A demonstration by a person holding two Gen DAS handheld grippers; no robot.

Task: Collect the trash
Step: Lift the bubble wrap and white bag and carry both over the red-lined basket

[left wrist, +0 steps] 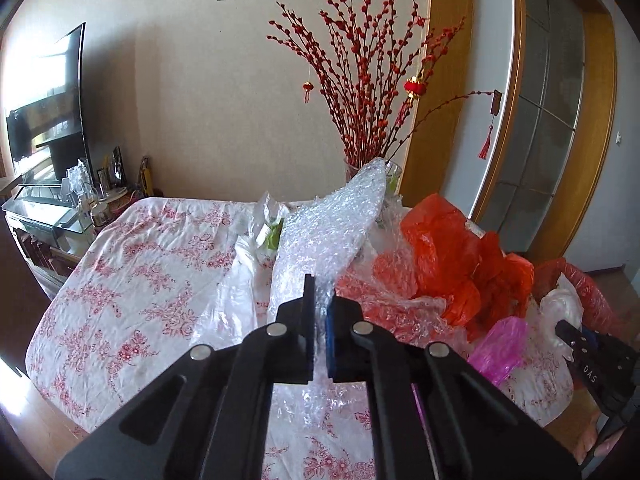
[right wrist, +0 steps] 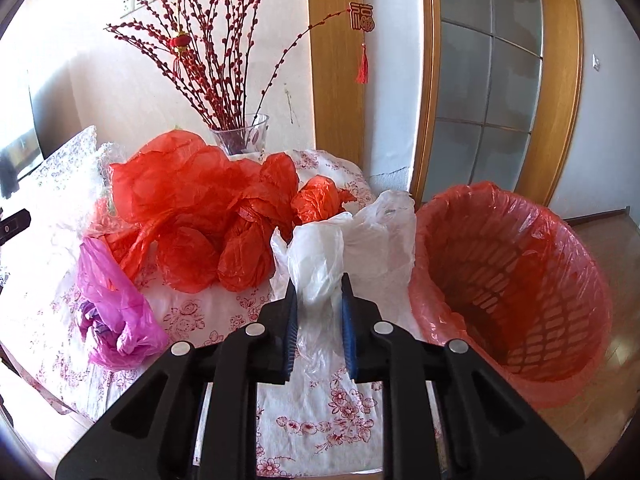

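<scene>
At lower centre of the left view, bubble wrap (left wrist: 320, 240) is pinched between the nearly closed jaws of the left gripper (left wrist: 319, 308). In the right view, a white bag (right wrist: 320, 264) is clasped by the right gripper (right wrist: 319, 300), with the red-lined bin (right wrist: 516, 280) at right and red bags (right wrist: 200, 208) at centre left.

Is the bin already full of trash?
No, the bin shows only its red liner and bare basket wall inside; the bags still lie on the table.
</scene>
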